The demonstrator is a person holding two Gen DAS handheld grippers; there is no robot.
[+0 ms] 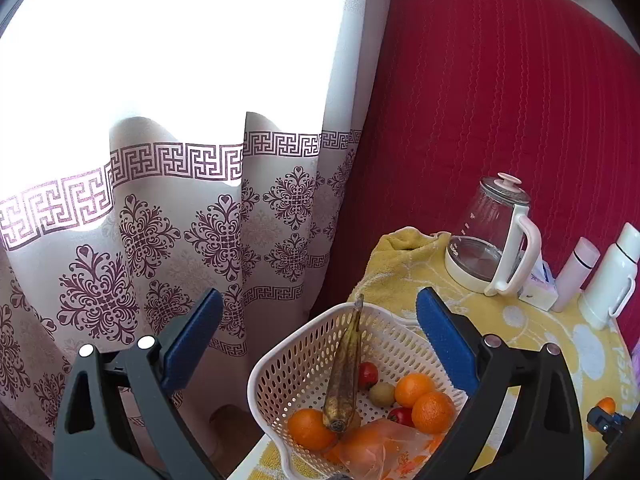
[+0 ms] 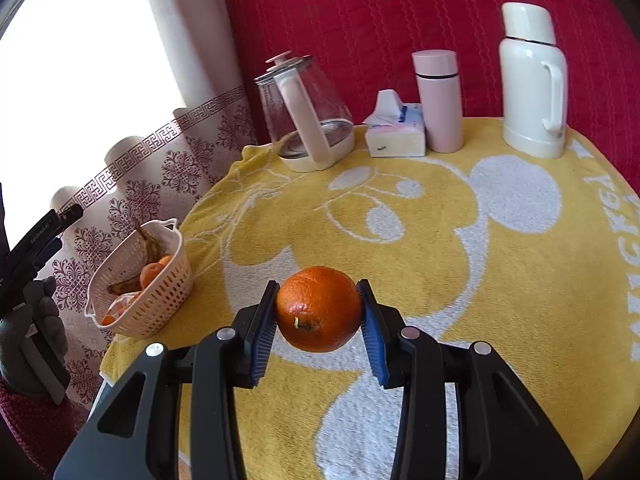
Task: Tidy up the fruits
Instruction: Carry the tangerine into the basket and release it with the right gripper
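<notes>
**Orange clamped in your right hand-held gripper; basket waits at the bench's edge**

Your right hand-held gripper (image 2: pixel 319 310) is closed on an orange (image 2: pixel 319 309), its blue pads pressing the fruit from both sides, stem end facing the right wrist camera. The orange hangs above the yellow-and-white towel (image 2: pixel 460 248) that covers the bench.

Your left hand-held gripper (image 1: pixel 320 316) is spread wide with nothing between its fingers. It hovers over the near rim of the white perforated basket (image 1: pixel 280 364), which sits at the bench's corner; from the right wrist camera that basket lies at about 9 o'clock from the orange, well apart from it. Inside the basket you can see a browned banana (image 1: pixel 345 372) leaning up against the far wall, several oranges (image 1: pixel 414 389), two small red fruits (image 1: pixel 368 374), a small greenish-brown fruit (image 1: pixel 382 394) and a clear plastic bag (image 1: pixel 384 448) at the near side.

Your gloved hand (image 2: pixel 34 344) on the left tool's handle shows at the right wrist view's 9 o'clock edge.

Farther back, from 11 to 1 o'clock along the bench's rear edge, stand a glass kettle (image 2: pixel 306 116), a tissue pack (image 2: pixel 396 130), a pink flask (image 2: pixel 438 100) and a white thermos jug (image 2: pixel 532 80). A red quilted backdrop (image 2: pixel 380 8) rises behind them, and a patterned curtain (image 1: pixel 168 216) hangs at 10 o'clock.
</notes>
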